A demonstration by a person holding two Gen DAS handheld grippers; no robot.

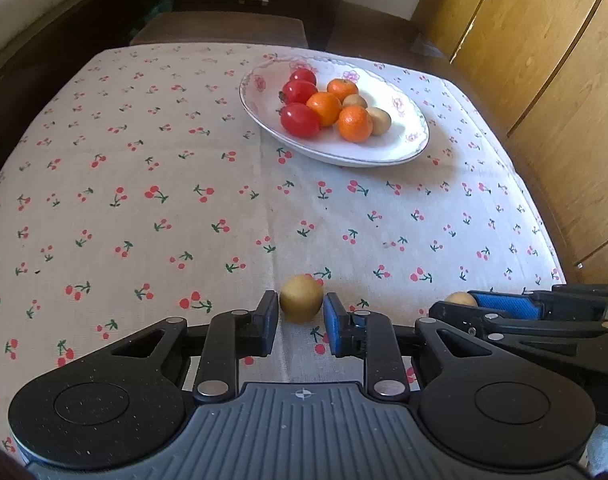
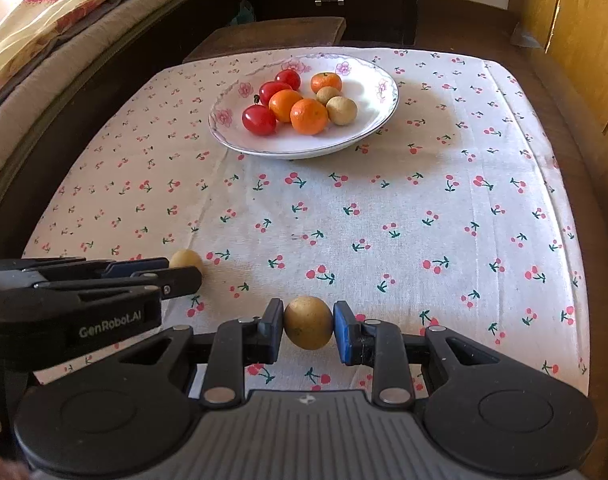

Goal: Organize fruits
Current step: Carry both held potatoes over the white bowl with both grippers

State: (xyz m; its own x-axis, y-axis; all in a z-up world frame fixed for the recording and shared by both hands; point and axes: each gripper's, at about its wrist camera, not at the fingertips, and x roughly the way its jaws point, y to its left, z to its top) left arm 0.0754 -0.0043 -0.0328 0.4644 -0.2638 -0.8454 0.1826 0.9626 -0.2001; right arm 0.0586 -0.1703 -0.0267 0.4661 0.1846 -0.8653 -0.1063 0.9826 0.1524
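Note:
A white flowered plate at the table's far side holds three red tomatoes, three tangerines and two tan longans. My left gripper has its pads around a tan longan near the table's front edge; a small gap shows on the right pad. My right gripper is shut on another tan longan, which peeks out in the left wrist view. The grippers are side by side.
The table carries a white cherry-print cloth. A dark stool stands behind it, a bed with blankets to the left, wooden cabinets to the right.

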